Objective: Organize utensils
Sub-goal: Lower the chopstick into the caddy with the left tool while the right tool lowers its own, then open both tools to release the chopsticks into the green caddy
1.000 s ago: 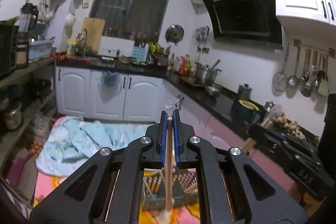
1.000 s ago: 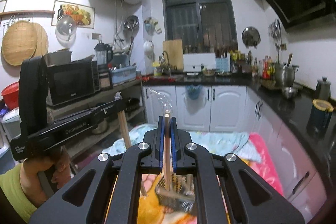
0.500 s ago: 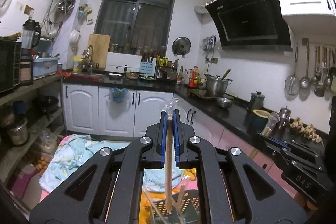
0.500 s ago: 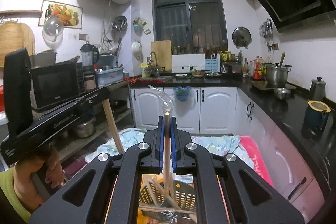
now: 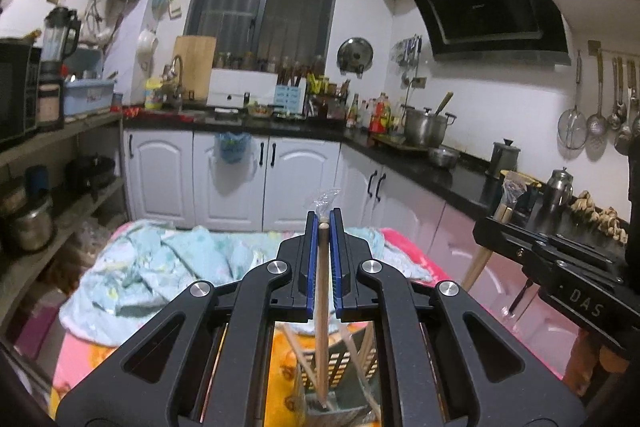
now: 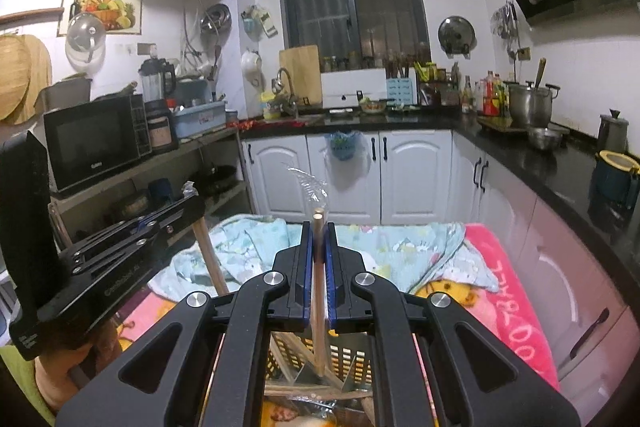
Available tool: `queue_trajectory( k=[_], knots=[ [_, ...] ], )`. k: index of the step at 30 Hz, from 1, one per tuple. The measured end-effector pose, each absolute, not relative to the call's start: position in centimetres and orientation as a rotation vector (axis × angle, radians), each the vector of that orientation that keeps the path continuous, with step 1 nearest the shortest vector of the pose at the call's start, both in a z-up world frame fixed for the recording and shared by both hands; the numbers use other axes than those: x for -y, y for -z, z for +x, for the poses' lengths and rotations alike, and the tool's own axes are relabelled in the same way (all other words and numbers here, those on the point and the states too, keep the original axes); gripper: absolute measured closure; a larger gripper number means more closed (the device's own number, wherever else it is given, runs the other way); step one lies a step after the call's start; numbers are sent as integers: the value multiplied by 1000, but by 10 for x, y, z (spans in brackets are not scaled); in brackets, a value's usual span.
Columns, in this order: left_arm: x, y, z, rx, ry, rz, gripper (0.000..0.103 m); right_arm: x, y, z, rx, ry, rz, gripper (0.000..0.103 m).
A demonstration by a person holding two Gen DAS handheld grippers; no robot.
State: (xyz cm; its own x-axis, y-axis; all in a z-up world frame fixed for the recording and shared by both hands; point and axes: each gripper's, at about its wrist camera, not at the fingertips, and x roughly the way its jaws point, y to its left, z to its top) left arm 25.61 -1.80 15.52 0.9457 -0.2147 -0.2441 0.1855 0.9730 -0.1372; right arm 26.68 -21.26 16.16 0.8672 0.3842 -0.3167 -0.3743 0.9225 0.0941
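My left gripper (image 5: pixel 324 223) is shut on a plastic-wrapped wooden chopstick (image 5: pixel 321 311), held upright, its lower end in a slatted utensil basket (image 5: pixel 340 367). My right gripper (image 6: pixel 319 231) is shut on another wrapped wooden chopstick (image 6: pixel 319 307), also upright, its lower end in the same basket (image 6: pixel 344 359). Several more chopsticks lie in the basket. Each gripper shows in the other's view: the right one (image 5: pixel 500 223) at the right edge, the left one (image 6: pixel 192 203) at the left edge.
The basket stands on a pink and orange blanket (image 6: pixel 516 311) with a light blue cloth (image 5: pixel 160 267) behind it. White cabinets (image 5: pixel 248 179) and a black counter (image 5: pixel 440 171) with pots run behind and to the right. Open shelves (image 6: pixel 132 179) with a microwave stand to the left.
Both grippers have tilted and shifted over the basket, and both chopsticks' lower ends now sit inside it. The jaws stay shut on the chopsticks.
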Motion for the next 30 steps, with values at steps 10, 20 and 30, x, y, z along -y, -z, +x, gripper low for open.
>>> queue_trajectory(
  k=[10,20,30],
  knots=[
    [3,-125,266,-355,238,-149,98,210,-131,277,-428,-390,49,70],
    [-6,-127,246,-404,250,-169,35,239,-142,243,-398,-368,84,37],
    [-20,-154,206,-427,242,-207,11,264,-154,187,-347,-337,81,12]
  ],
)
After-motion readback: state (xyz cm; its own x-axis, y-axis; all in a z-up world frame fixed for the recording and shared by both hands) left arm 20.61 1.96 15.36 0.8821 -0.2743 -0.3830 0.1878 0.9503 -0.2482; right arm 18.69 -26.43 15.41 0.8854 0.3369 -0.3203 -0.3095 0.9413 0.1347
